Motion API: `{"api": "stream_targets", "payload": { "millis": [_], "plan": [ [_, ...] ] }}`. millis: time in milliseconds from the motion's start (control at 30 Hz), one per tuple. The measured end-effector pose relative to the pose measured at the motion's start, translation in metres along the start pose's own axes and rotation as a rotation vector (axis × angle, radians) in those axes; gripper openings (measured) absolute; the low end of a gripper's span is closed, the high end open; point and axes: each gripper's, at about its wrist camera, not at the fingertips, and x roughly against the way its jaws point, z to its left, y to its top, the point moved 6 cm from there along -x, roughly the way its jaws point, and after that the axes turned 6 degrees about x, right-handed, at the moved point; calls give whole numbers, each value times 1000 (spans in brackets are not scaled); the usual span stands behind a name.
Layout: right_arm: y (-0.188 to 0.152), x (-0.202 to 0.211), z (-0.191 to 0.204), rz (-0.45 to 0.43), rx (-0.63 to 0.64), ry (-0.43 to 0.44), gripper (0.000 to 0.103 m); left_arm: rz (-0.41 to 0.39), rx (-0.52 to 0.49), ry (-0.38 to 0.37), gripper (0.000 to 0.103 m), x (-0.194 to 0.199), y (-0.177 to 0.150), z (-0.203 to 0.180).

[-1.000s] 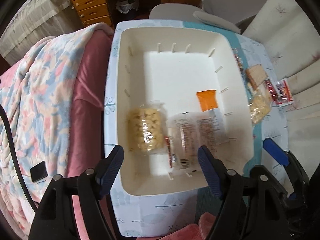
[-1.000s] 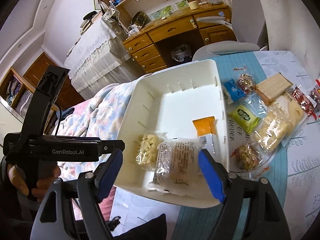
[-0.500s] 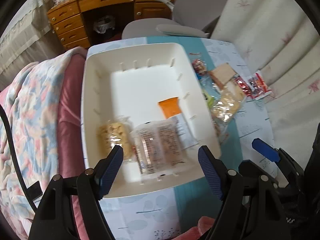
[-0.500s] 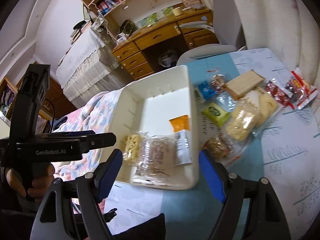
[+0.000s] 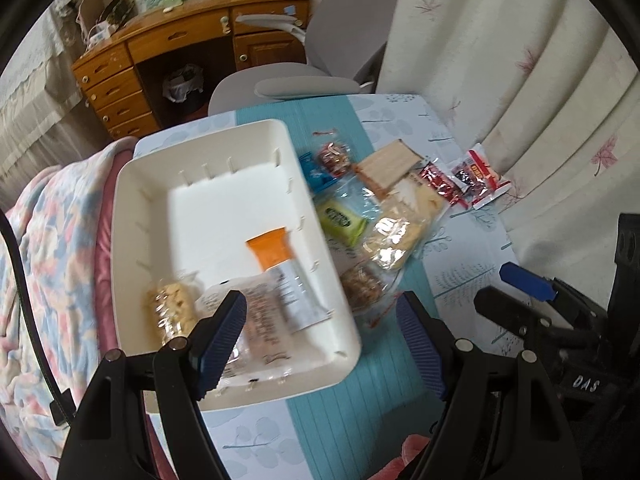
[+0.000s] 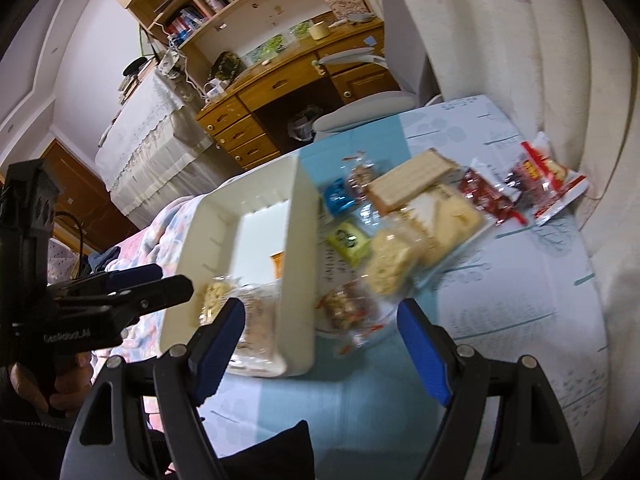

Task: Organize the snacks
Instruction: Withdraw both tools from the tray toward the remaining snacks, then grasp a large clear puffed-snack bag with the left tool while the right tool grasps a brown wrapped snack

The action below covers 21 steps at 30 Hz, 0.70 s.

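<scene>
A white bin lies on the table and holds an orange-and-white bar, a clear bag of pale crackers and a clear brown snack pack. To its right lies a pile of loose snacks: a green packet, a wafer block, a nut cluster pack, red packets. My left gripper hangs open over the bin's near right corner, empty. My right gripper is open and empty above the nut cluster pack.
A pastel blanket covers the bed left of the table. A grey chair and a wooden desk stand beyond the table's far end. White curtains hang along the right side.
Both grippers have swung to the right, from over the bin toward the loose snack pile. Their jaws stay open and empty; the snacks lie where they were.
</scene>
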Motion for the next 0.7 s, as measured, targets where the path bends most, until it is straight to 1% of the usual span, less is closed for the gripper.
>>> {"api": "stream_targets", "payload": {
  "millis": [133,367,500,700],
  "plan": [
    [7,2,-25,6,1,-24,79,-1,-28,13,76,-9,5,-22],
    [21,-1,-66,19,45,-105,79,35,-52,22,76,-36,16,-55],
    [31,-9,-88,31,104,-168,79,59,-61,22,76,-56,22,-74],
    [46,-27,-113,30,203,-238,79,92,-39,56,76,-96,33,-91]
  ]
}}
